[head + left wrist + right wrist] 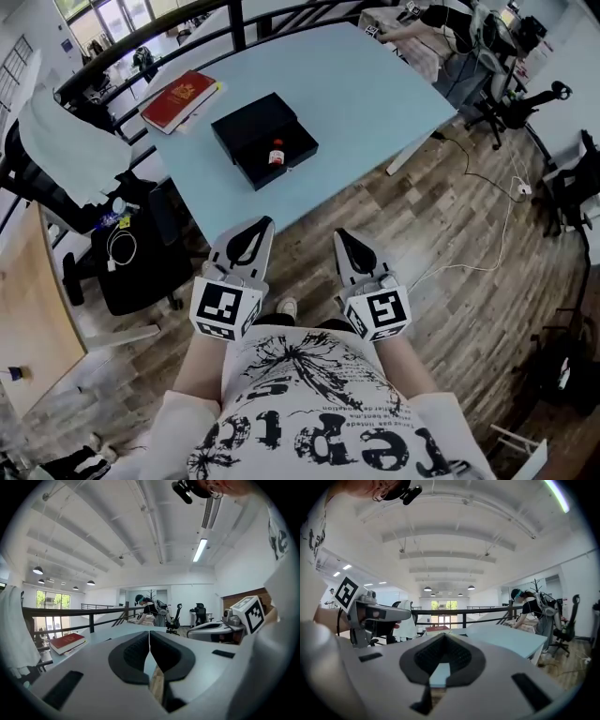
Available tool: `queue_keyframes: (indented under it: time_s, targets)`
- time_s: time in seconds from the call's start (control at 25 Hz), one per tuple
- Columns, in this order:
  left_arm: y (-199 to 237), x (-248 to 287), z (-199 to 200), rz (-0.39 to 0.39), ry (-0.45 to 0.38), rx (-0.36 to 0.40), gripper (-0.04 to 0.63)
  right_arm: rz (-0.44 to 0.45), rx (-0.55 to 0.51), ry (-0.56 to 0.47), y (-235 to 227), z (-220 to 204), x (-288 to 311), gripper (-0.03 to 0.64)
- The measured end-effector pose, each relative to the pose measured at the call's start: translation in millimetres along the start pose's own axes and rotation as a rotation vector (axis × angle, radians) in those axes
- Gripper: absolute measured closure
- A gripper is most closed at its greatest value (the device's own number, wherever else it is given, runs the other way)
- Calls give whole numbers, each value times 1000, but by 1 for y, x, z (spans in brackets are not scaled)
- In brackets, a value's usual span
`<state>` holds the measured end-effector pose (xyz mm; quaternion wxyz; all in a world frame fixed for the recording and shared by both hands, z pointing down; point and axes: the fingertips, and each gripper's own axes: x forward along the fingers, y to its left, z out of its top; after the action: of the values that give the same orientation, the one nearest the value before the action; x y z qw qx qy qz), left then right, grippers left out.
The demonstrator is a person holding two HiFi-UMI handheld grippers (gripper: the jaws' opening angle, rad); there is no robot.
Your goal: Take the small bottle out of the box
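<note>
An open black box [255, 125] lies in the middle of the light blue table [356, 84]. A small bottle [277, 155] with a red cap rests in the box's front part. Both grippers hover close to my body, short of the table's near edge and well apart from the box. My left gripper [266, 223] is shut, its tips meeting with nothing between them [149, 634]. To its right, my right gripper [340, 234] is also shut and holds nothing [444, 637]. The box and bottle do not show in either gripper view.
A red book [180, 100] lies on the table's left part, left of the box. A black railing [141, 37] runs behind the table. A person [150, 609] bends over a far desk. Office chairs [511, 103] and cables stand on the wood floor at right.
</note>
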<state>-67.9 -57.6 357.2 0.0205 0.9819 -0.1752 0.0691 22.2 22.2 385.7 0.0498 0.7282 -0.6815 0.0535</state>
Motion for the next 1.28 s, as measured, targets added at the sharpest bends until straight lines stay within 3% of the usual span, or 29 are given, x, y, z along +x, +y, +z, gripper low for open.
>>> queue_keyframes:
  time_s: [0.28, 0.48, 0.72, 0.96, 1.28]
  targets:
    - [55, 34, -1, 37, 9, -48, 574, 56, -1, 22, -8, 5, 82, 606]
    - [89, 66, -12, 114, 35, -69, 574, 141, -14, 22, -24, 4, 137, 606]
    - [124, 115, -15, 262, 53, -97, 574, 288, -48, 31, -62, 9, 200, 606]
    - [151, 163, -23, 453, 74, -173, 574, 469, -87, 55, -105, 18, 259, 606]
    - [155, 221, -64, 621, 221, -262, 574, 664, -130, 91, -152, 11, 307, 606]
